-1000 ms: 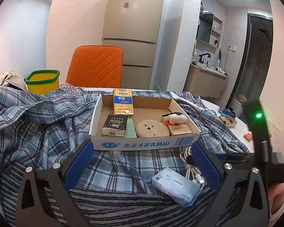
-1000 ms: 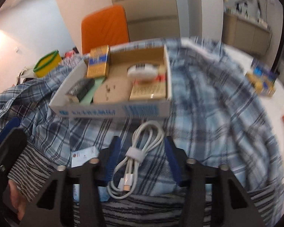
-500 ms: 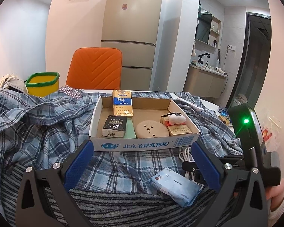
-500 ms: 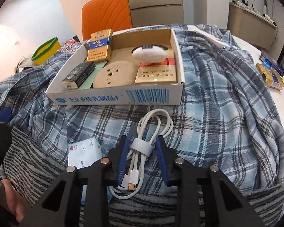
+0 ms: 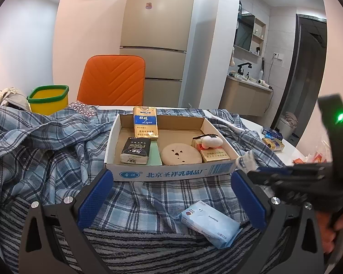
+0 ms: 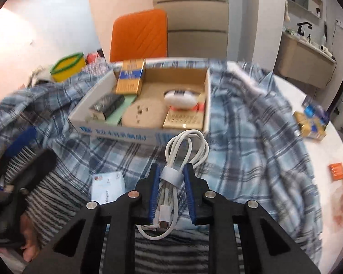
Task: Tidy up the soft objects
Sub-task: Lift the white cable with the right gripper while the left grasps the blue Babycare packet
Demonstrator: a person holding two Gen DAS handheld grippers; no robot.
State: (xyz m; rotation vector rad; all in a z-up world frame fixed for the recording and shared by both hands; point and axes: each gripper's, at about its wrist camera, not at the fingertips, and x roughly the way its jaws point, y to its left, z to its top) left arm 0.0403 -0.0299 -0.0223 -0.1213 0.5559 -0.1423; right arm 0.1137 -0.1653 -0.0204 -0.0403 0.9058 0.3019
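My left gripper (image 5: 171, 196) has its jaws spread wide with nothing between the blue pads (image 5: 95, 196). Ahead of the left jaw the plaid shirt (image 5: 45, 150) lies rumpled, and beyond it stands a yellow bin (image 5: 48, 99) with a green rim beside an orange chair (image 5: 112, 81). Straight ahead of the open jaws, just past the tips, sits the cardboard box (image 5: 171, 173). It holds, from left to right, a black tissue pack (image 5: 136, 151), a gold-and-blue carton (image 5: 145, 123) propped against the back wall, a round tan disc (image 5: 180, 154), and a white pouch (image 5: 211, 141) resting on a gold pack (image 5: 213, 155). Inside the span of the jaws, nearer the right one, a light-blue tissue pack (image 5: 209, 223) lies on the shirt, close to a striped cloth (image 5: 148, 246).

My right gripper (image 6: 171, 182) has its jaws drawn in tight on the coiled white cable (image 6: 185, 146), pinching it at its band (image 6: 171, 174). The loop sticks out past the tips toward the box (image 6: 116, 134), and the plug end hangs back between the fingers (image 6: 154, 191). Left of these jaws lies the blue tissue pack (image 6: 106, 187). To their right the shirt (image 6: 263, 137) spreads out, with small boxes (image 6: 309, 123) on the white table (image 6: 327, 150) beyond. I cannot tell whether the cable touches the shirt.
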